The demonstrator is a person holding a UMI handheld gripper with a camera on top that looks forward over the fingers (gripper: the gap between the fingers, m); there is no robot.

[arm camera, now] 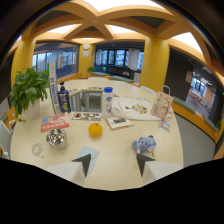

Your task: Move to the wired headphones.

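Both fingers of the gripper (114, 163) are spread with nothing between them, hovering above the near edge of the pale table (120, 150). Just beyond the right finger sits a blue plush toy (144, 144), and past the gap an orange fruit (95, 129). To the near left there is a metal bowl (56, 137); a potted plant (27, 90) stands far left, beside a dark bottle (63, 97), with a white bottle (107, 101) nearer the middle. I cannot make out wired headphones for certain; the likeliest place, I'd judge, is the white heap (131, 107) right of the white bottle, in front of a paper bag (163, 104). The danger seems to be heading for the wrong item in such clutter, or clipping the plush toy or fruit when reaching across.
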